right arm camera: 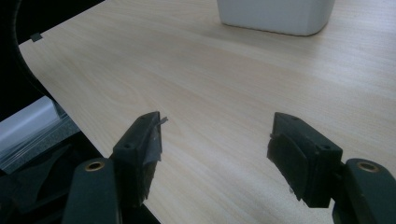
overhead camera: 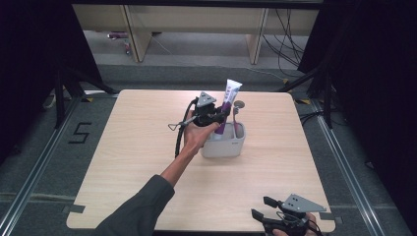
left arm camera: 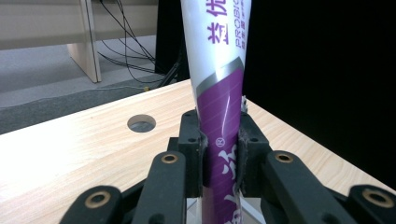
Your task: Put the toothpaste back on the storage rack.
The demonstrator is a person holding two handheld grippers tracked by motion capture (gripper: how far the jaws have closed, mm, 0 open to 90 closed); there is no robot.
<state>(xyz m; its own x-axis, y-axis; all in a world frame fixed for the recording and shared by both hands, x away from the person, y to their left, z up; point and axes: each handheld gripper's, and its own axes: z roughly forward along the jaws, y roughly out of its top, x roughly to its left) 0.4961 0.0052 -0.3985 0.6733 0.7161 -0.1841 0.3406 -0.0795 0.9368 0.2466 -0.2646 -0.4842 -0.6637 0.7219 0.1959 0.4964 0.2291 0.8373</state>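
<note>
A white and purple toothpaste tube (overhead camera: 227, 105) stands upright in the white holder cup (overhead camera: 223, 146) near the table's middle. My left gripper (overhead camera: 222, 115) is shut on the tube's purple lower part, and in the left gripper view the tube (left arm camera: 219, 102) rises between the two black jaws. A pink-handled razor (overhead camera: 236, 114) stands in the same cup to the right of the tube. My right gripper (overhead camera: 261, 207) rests open at the table's near right edge, with nothing between its fingers (right arm camera: 142, 149). The cup's base (right arm camera: 275, 14) shows far off in the right gripper view.
The light wooden table (overhead camera: 137, 147) has a round hole (left arm camera: 141, 123) near its far edge. Desk legs and cables stand on the floor beyond the table. Dark curtains and stand legs flank both sides.
</note>
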